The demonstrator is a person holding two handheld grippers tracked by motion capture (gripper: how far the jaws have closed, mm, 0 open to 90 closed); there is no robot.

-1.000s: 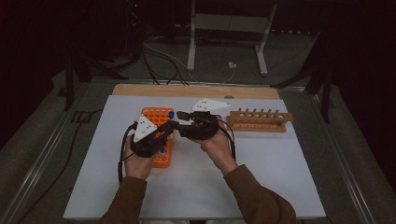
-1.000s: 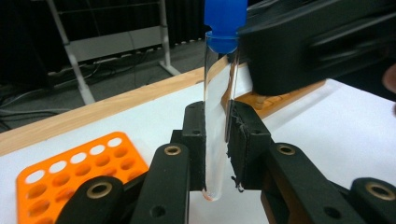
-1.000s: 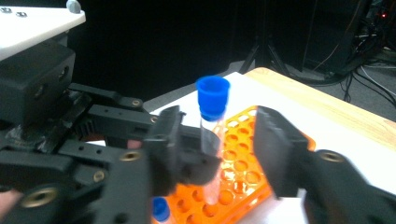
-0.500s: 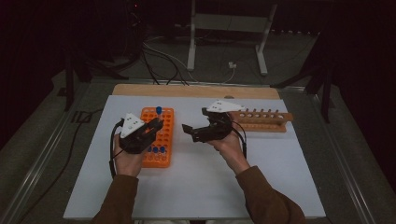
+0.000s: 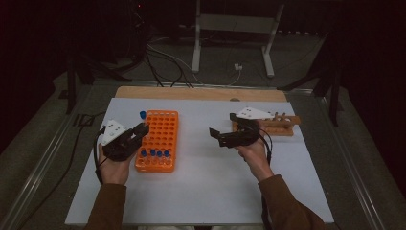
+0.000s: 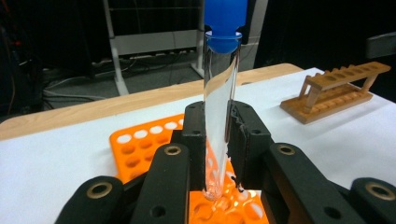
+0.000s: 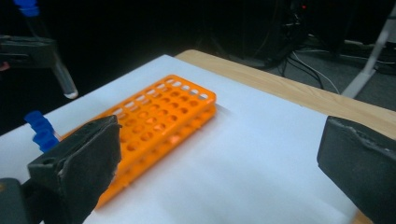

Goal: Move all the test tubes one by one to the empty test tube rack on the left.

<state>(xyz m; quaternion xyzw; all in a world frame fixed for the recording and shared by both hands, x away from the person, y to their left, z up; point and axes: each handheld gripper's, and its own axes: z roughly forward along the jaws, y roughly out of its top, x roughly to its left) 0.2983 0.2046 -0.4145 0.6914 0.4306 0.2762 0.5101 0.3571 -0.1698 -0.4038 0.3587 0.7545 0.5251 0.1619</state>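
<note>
Left gripper (image 6: 217,140): jaws pinched on a clear test tube (image 6: 219,107) with a blue cap (image 6: 225,23), gripped on the lower half of the glass. Tube stands near upright between the pads, cap above the jaws, rounded bottom hanging just below them, over the near holes of the orange tube rack (image 6: 140,149). Tube is not seated in any hole.

High view: left gripper (image 5: 136,134) sits at the rack's left edge, the rack (image 5: 158,129) directly ahead and to its right. A row of blue-capped tubes (image 5: 153,154) stands in the rack's near rows, beside the gripper.

Right gripper (image 7: 219,154): jaws spread wide, just been opening, nothing between them. It looks across bare white mat toward the rack (image 7: 163,116); the left-held tube (image 7: 63,79) shows beyond, at upper left. High view puts the right gripper (image 5: 225,132) well clear of the rack, with a wooden tube rack (image 5: 280,125) just behind it.

Step in hand, as I read it: tube now in the left gripper alone, carried toward a rack hole, right gripper freed.

Next move calls for: centre the tube's bottom over a vacant hole, keep it plumb, lower straight, loosen the pinch only once seated. Risk: the rim catching glass if tilted.
</note>
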